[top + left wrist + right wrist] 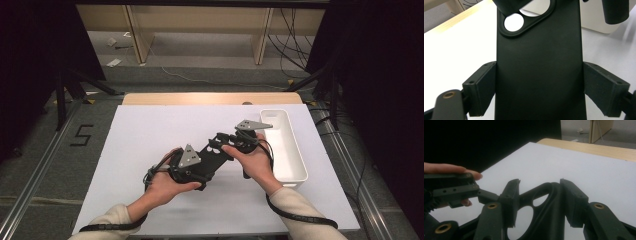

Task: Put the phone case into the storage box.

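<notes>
From the high view, I have my left gripper (197, 167) low over the white table (150, 135), a little left of centre, with my hand (167, 186) wrapped round it from below. Its jaws are clamped on the long sides of a black phone case (212, 155); in the left gripper view the two pads (484, 87) press flat against both edges of the case (539, 75), which runs straight away from the camera with its camera cut-out at the far end.

The case lies slantwise in the air between my two hands, lifted off the table and rising toward the right.

Further right, my right gripper (231, 141) meets the case at its upper end, the cut-out end. In the right gripper view the jaws stand narrow on either side of the rim of that cut-out (544, 202); the right pad (574, 202) sits against the edge, and the left pad looks to touch it too, though I cannot be sure how firmly it bites. My left gripper's jaw and fingers show at the left of that view.

At the far right of the table stands a long white tray (287, 150), just beside my right hand (255, 160).
</notes>
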A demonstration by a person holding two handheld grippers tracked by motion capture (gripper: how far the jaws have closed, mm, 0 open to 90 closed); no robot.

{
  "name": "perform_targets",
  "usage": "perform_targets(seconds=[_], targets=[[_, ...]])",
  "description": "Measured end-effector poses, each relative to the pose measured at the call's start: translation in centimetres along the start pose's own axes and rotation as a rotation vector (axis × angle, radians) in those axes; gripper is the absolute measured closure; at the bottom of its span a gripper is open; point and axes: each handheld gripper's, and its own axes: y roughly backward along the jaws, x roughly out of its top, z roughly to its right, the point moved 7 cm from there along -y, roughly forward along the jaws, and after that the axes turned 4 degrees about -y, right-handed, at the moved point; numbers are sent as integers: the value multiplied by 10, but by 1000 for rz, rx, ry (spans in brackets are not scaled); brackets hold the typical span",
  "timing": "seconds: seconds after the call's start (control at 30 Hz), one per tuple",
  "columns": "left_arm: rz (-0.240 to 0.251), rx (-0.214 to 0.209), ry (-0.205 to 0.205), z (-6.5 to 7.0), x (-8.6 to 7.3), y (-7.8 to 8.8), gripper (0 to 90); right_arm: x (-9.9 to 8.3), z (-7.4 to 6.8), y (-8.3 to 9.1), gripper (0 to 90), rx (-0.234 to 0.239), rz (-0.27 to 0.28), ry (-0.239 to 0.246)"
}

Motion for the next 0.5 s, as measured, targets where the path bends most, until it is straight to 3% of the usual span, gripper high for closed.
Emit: perform_targets(seconds=[0.2,0.4,0.47,0.5], targets=[[-3,9,-15,1,-1,-1,154,5,-3,4,666,33,19,-29],[12,43,-49,0,2,-2,142,18,-19,11,772,104,78,-87],[39,55,-62,-4,6,1,187,23,-25,15,780,124,94,-77],[53,47,-63,-5,7,1,162,26,-28,17,780,115,95,-52]])
